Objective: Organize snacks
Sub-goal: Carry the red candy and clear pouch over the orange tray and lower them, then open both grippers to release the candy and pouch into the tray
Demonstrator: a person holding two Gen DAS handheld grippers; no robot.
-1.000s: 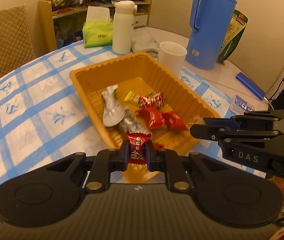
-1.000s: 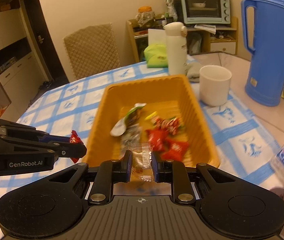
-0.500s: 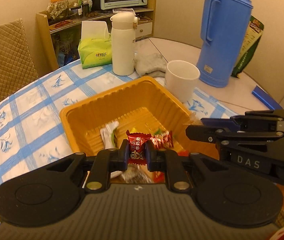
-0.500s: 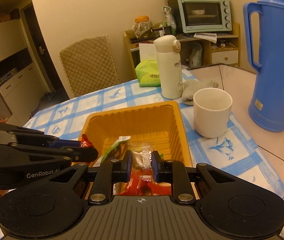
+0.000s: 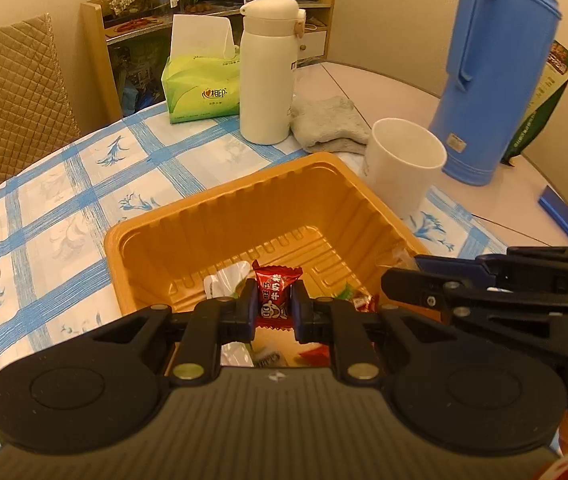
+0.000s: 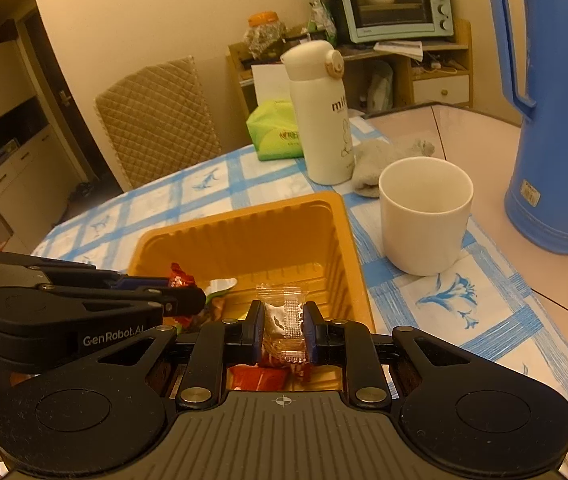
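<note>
Left gripper (image 5: pixel 275 307): we find it closed on a red wrapped candy (image 5: pixel 275 295), pinched across the middle of the wrapper and held upright above the near end of the orange tray (image 5: pixel 188 224). Right gripper (image 6: pixel 284 330): likewise closed, on a clear wrapped sweet (image 6: pixel 285 320), also held over the tray's near end, just to the right of the left gripper.

Handling, in our judgement: both pieces are very light, with a small firm core inside crinkly film. The film looks slick, so a grip across the body, as now, is sounder than one on the twisted or crimped ends, which would crumple and slip.

Appearance: the red candy has printed white characters and flared ends; the clear sweet shows a pale lump through a transparent sachet with a ribbed seal.

Beyond the grippers, more wrapped snacks (image 5: pixel 357 300) lie on the tray floor, mostly hidden behind the gripper bodies. The ribbed plastic tray rests on the blue-checked tabletop (image 5: pixel 44 216). A white cup (image 6: pixel 423 216) stands just right of the tray's far corner.
</note>
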